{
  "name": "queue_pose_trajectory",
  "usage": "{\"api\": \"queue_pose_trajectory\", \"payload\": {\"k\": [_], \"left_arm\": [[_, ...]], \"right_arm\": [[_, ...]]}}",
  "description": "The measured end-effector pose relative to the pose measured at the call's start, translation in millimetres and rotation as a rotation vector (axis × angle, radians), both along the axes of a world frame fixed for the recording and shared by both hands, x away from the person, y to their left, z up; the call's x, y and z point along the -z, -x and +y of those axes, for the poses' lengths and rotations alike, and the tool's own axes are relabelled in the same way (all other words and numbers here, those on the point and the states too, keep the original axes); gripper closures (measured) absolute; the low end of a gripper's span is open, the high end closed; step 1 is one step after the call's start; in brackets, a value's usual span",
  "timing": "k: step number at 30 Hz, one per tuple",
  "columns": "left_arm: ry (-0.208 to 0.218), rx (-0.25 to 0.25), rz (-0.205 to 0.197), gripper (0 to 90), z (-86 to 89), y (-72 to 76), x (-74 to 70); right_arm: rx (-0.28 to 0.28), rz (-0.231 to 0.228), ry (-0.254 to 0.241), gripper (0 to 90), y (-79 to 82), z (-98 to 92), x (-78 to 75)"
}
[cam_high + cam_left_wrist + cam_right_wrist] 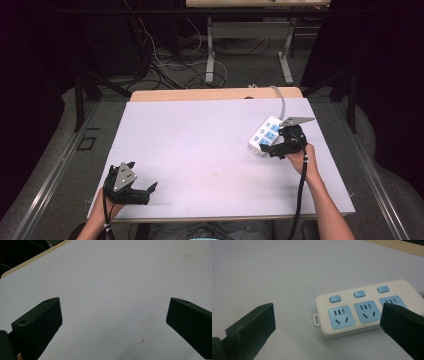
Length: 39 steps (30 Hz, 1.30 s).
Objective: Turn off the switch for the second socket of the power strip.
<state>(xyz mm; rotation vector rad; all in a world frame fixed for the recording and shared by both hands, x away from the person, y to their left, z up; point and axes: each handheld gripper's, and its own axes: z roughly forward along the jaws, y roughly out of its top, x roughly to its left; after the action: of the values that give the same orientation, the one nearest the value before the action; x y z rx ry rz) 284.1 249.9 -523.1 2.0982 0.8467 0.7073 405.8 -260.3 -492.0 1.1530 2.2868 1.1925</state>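
A white power strip [263, 134] with blue sockets and blue switches lies at the right of the white table; its grey cable runs toward the far edge. In the right gripper view the power strip [352, 312] lies just ahead, with three blue sockets and three buttons showing. My right gripper [270, 150] hovers at the strip's near end, open, with nothing between its jaws; in its own view the right gripper [327, 322] has its right jaw over the strip's near edge. My left gripper [150, 189] rests near the table's front left, open and empty; its own view shows the left gripper [113, 320] above bare table.
The white board [200, 150] lies on a wooden table whose far edge [200, 94] shows. Behind it the floor carries tangled cables [165, 65] and another table's metal legs [210, 55].
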Motion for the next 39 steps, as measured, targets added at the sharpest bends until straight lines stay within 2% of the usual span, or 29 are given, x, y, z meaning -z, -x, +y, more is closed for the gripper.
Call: {"api": "queue_pose_trajectory", "payload": {"k": [12,39], "left_arm": [[0.0,-0.004,-0.003,0.2,0.4,-0.2,0.1],[0.005,-0.01,0.002,0.2,1.0,-0.5,0.9]], "right_arm": [[-0.035,-0.025,0.016,0.0,26.6,4.0,-0.8],[-0.036,-0.043,0.034,0.0,68.5,-1.5,6.2]]}}
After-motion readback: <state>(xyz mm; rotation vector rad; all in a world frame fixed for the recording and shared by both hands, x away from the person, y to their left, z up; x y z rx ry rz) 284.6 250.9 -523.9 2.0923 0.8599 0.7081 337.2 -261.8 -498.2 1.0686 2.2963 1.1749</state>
